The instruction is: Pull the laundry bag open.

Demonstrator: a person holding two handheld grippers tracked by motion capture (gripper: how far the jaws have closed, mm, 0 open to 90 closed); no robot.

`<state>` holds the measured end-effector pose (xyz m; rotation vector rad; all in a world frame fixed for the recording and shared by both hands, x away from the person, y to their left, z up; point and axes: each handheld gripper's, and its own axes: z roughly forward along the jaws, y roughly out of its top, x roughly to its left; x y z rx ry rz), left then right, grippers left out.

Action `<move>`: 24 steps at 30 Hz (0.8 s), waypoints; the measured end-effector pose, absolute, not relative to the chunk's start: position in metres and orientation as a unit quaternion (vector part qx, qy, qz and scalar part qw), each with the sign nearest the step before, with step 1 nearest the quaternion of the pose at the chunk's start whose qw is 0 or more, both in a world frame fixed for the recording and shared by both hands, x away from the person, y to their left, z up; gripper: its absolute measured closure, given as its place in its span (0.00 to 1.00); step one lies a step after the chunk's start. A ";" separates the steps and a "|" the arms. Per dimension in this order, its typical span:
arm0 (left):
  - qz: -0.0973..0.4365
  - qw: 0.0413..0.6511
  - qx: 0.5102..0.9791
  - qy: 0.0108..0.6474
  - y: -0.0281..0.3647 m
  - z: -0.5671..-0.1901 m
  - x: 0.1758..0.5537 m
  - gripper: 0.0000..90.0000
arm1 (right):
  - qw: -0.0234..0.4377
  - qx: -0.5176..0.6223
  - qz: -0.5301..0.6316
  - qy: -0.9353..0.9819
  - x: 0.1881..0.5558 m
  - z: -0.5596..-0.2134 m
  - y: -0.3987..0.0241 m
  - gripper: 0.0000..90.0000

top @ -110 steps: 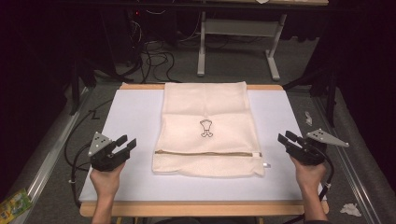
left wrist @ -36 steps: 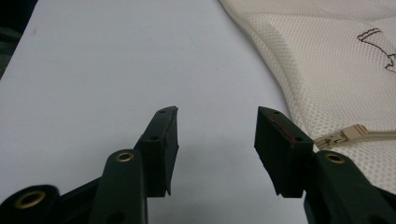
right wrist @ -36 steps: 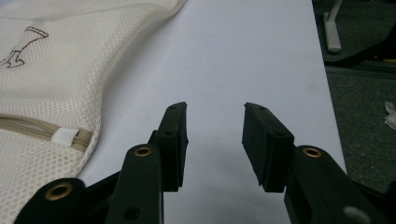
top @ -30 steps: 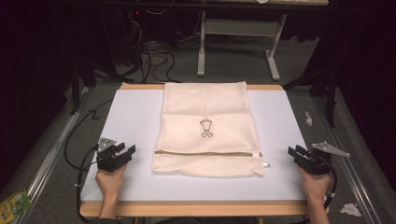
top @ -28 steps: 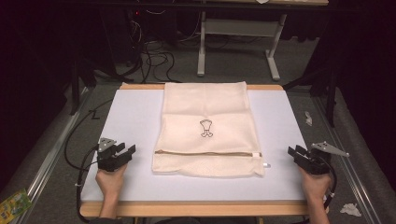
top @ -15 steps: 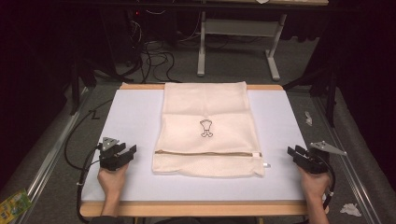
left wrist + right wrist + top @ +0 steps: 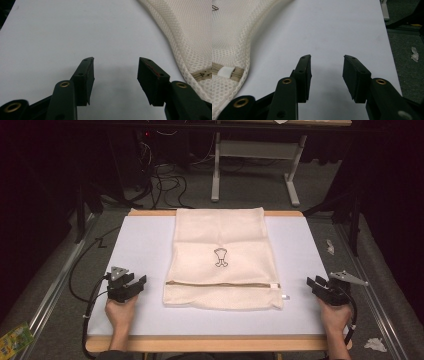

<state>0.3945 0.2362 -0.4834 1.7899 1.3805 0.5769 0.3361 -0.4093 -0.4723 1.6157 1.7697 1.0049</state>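
A cream mesh laundry bag [image 7: 220,255] lies flat in the middle of the white table [image 7: 145,240], with a small black emblem [image 7: 220,257] and a tan zipper [image 7: 222,284] near its front edge. My left gripper [image 7: 136,283] rests low on the table left of the bag, open and holding nothing. The bag's edge [image 7: 185,42] runs past it on the right in the left gripper view, where my left gripper [image 7: 116,62] stands open. My right gripper [image 7: 313,283] sits right of the bag, open and holding nothing [image 7: 327,60]. The zipper end [image 7: 227,71] lies to its left.
A wooden rim [image 7: 215,342] borders the table's front. Beyond the far edge stand a metal table frame [image 7: 250,155] and tangled cables [image 7: 165,175] on grey floor. Crumpled paper scraps [image 7: 374,344] lie on the floor at right; a green packet [image 7: 15,340] at bottom left.
Both grippers dropped lower and closer to the table's front since the oldest frame. Over the last second they have barely moved.
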 end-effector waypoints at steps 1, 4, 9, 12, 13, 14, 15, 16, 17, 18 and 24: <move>0.228 0.394 0.705 0.544 0.236 -0.484 0.394 0.53 | 0.269 0.599 0.371 0.657 0.336 -0.473 -0.409 0.65; 0.230 0.390 0.707 0.543 0.235 -0.484 0.394 0.52 | 0.269 0.601 0.368 0.657 0.336 -0.473 -0.408 0.65; 0.233 0.386 0.710 0.542 0.234 -0.484 0.394 0.51 | 0.269 0.600 0.366 0.658 0.337 -0.473 -0.408 0.63; 0.236 0.382 0.712 0.541 0.233 -0.484 0.394 0.50 | 0.270 0.600 0.360 0.662 0.337 -0.474 -0.407 0.60; 0.236 0.380 0.713 0.540 0.232 -0.484 0.394 0.49 | 0.271 0.599 0.358 0.663 0.337 -0.474 -0.406 0.59; 0.238 0.377 0.715 0.538 0.231 -0.485 0.394 0.49 | 0.273 0.597 0.355 0.665 0.338 -0.474 -0.406 0.57; 0.241 0.374 0.717 0.536 0.231 -0.485 0.394 0.48 | 0.273 0.598 0.351 0.667 0.338 -0.474 -0.405 0.56; 0.243 0.371 0.720 0.535 0.230 -0.485 0.394 0.48 | 0.274 0.598 0.347 0.669 0.338 -0.474 -0.404 0.55; 0.245 0.367 0.722 0.532 0.229 -0.485 0.395 0.48 | 0.276 0.596 0.344 0.671 0.339 -0.474 -0.403 0.54; 0.245 0.364 0.726 0.530 0.228 -0.485 0.395 0.47 | 0.276 0.597 0.340 0.673 0.339 -0.474 -0.402 0.53; 0.243 0.356 0.732 0.528 0.226 -0.485 0.396 0.45 | 0.276 0.596 0.330 0.678 0.341 -0.475 -0.401 0.48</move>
